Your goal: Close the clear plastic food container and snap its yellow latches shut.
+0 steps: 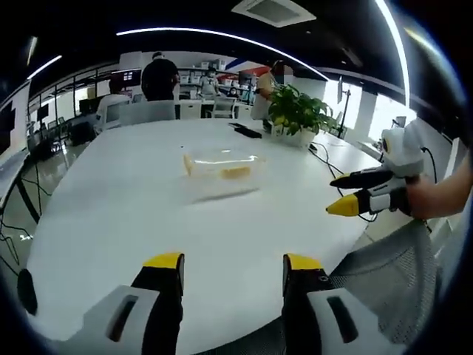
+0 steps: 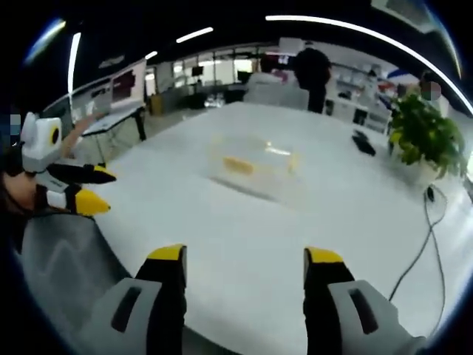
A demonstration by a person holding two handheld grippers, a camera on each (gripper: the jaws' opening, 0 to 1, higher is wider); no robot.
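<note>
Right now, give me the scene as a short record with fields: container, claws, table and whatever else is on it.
container: clear plastic food container with yellow latches, out on the white table, untouched
left claw: open, empty, short of the container
right claw: open, empty, short of the container
table: white table
plant: potted plant at the far side
cable: black cable trailing over the tabletop by the plant
dark item: small dark object beyond the container, too small to identify
people: several in the background

White table [image 1: 111, 200], clear container [image 1: 222, 171] with yellow latches, black grippers with yellow tips [image 1: 230, 262], green plant [image 1: 297, 111], grey mesh chair [image 1: 384, 274]
</note>
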